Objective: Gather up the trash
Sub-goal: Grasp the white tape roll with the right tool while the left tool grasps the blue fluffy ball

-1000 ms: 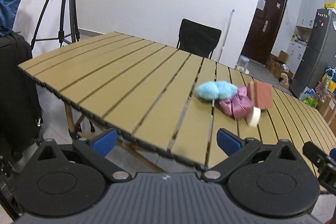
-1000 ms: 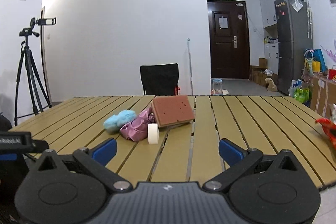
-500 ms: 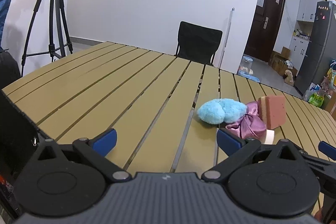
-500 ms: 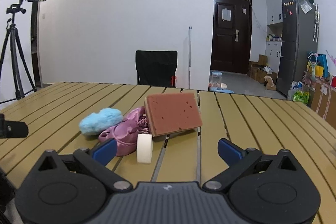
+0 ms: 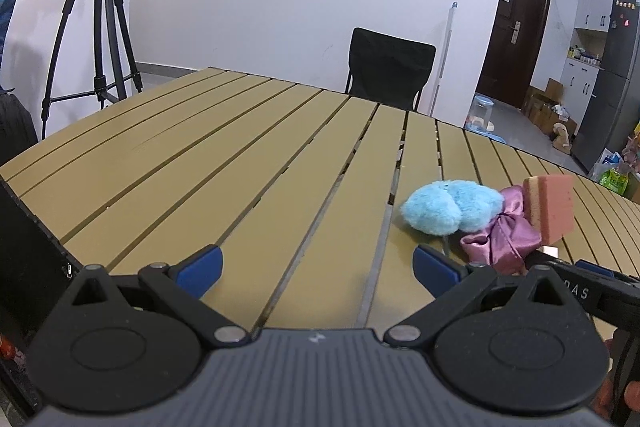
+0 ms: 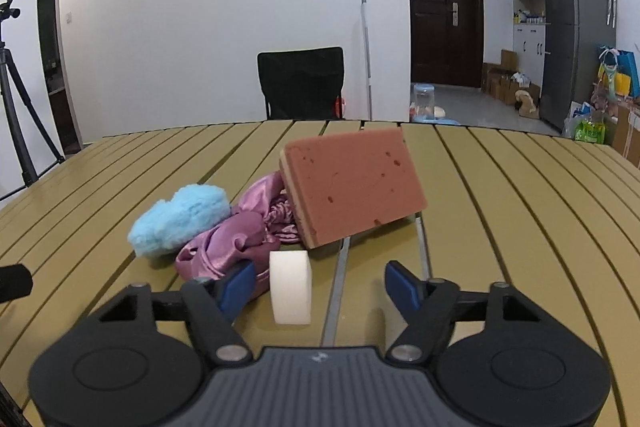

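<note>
Filling most of both views, slatted tan table [image 6: 520, 211] carries a small pile near centre. Black chair [image 6: 301, 83] sits at far edge, tripod [image 5: 100, 27] off to the L, fridge [image 6: 576, 27] far R. Red-brown sponge [image 6: 352, 183] stands tilted, leaning on purple satin cloth [image 6: 236, 239]; fluffy blue pad [image 6: 180, 219] touches cloth on its L. White tape roll [image 6: 290, 287] stands on edge just in front of cloth. L gripper [image 5: 316, 267] has jaws wide apart over bare slats, nothing between, pile off to its R. R gripper [image 6: 320, 283] jaws have just been closing; tape roll sits between them nearer L finger, pads not pressing it.
</note>
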`<state>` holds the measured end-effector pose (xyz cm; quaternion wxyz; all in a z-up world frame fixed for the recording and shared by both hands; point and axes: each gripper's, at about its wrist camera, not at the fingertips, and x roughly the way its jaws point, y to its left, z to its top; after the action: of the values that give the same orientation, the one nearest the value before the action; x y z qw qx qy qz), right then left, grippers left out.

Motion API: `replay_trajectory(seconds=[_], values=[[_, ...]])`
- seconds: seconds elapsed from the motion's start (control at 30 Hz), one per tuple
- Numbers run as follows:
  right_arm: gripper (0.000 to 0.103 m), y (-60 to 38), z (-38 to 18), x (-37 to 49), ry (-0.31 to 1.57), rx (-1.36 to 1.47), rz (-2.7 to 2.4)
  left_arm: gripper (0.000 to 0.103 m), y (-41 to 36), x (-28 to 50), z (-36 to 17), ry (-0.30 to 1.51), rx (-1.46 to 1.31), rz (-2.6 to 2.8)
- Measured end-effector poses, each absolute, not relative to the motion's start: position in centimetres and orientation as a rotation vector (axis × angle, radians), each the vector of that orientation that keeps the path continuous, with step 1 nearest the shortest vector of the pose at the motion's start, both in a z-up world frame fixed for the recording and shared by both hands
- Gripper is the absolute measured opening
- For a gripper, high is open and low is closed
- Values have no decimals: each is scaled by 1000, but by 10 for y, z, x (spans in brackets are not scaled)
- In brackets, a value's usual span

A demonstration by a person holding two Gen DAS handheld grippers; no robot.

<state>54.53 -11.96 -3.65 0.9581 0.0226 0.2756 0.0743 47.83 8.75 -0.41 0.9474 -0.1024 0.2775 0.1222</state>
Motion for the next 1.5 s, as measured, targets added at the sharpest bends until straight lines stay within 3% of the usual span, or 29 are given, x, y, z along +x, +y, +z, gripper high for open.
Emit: replay_trajectory(seconds=[0.07, 0.17, 0.33, 0.37, 1.1, 1.5], values=[[65, -121, -38, 548, 559, 65, 169, 103, 89, 479, -5, 570, -210, 252], [53, -125, -40, 551, 571, 112, 204, 103, 88, 479, -8, 579, -207, 258], [20, -130, -45, 554, 591, 164, 254, 103, 82, 479, -9, 579, -208, 248], [19, -132, -46, 553, 591, 174, 263, 103, 79, 479, -9, 580, -205, 245], [18, -202, -26, 537, 471, 188, 107, 103, 45, 531, 4, 518, -272, 177], [18, -245, -41, 537, 500, 95, -13, 103, 23, 596, -9, 579, -240, 111]])
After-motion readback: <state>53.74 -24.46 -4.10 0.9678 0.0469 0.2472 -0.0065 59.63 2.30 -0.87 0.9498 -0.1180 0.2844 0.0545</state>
